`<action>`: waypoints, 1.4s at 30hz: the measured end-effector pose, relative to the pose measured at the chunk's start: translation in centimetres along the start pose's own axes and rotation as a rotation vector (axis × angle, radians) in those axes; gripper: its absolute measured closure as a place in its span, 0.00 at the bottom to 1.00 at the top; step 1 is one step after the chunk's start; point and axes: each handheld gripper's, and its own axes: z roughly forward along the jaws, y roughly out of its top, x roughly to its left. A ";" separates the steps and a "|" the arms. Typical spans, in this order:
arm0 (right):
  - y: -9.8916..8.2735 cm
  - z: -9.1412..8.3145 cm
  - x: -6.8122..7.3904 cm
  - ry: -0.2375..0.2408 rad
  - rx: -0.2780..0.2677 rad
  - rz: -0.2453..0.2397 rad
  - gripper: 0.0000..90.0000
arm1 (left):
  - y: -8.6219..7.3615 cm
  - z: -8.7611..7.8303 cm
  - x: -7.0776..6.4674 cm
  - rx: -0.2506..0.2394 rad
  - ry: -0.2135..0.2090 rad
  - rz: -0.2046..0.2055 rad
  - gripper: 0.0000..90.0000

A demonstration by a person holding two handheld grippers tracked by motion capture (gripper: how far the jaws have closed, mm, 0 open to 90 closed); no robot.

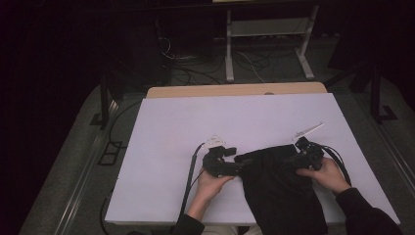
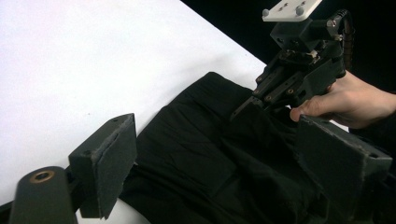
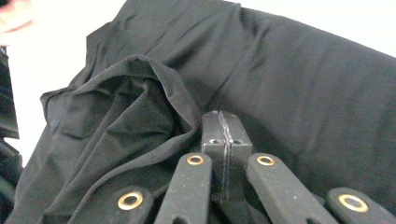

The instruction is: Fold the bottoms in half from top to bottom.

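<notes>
No writing or label is reading clearly on anything here.

At the left, your left hand (image 1: 210, 183) is coming in from the near edge of the white surface (image 1: 161, 142) and gripping the left claw (image 1: 238, 161), which is lying low and pointing toward the right. Its jaws are standing wide apart, one on each side of the black cloth (image 1: 279, 191), with the cloth's left edge between them and nothing pinched. In the left gripper view the near pad (image 2: 109, 163) is sitting just off the cloth's (image 2: 205, 158) edge, over the white surface (image 2: 70, 70).

The cloth is lying in the middle-right of the surface, close to you, and hanging over the near edge.

At the right, your right hand (image 1: 327, 174) is wrapping around the right claw (image 1: 288, 160), which is pointing left toward the other one. Its jaws are pressing together on a raised fold of the cloth (image 3: 140, 93) near its top edge; in the right gripper view the two pads are meeting flat with the fabric bunching up beside them. In the left gripper view that claw (image 2: 247, 106) is tilting down into the cloth, with your fingers (image 2: 327, 100) curling under its body.
</notes>
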 end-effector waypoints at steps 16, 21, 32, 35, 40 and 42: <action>-0.5 0.3 3.3 0.080 0.070 -0.070 0.98 | 0.5 -0.5 1.0 0.023 0.078 -0.001 0.12; -1.2 0.2 4.4 0.113 0.083 -0.101 0.98 | 0.6 -0.5 1.2 0.022 0.088 -0.007 0.11; -2.8 -0.4 6.7 0.186 0.092 -0.121 0.98 | 1.1 0.0 0.8 0.049 0.091 0.018 0.10; -3.4 -0.8 7.1 0.195 0.094 -0.125 0.98 | 1.0 0.3 0.8 0.064 0.093 0.020 0.09; -4.0 -1.7 7.3 0.199 0.062 -0.118 0.98 | 1.0 0.9 0.9 0.088 0.096 0.019 0.07; -4.1 -2.3 7.1 0.197 0.039 -0.116 0.97 | 0.9 1.1 1.0 0.089 0.096 0.014 0.07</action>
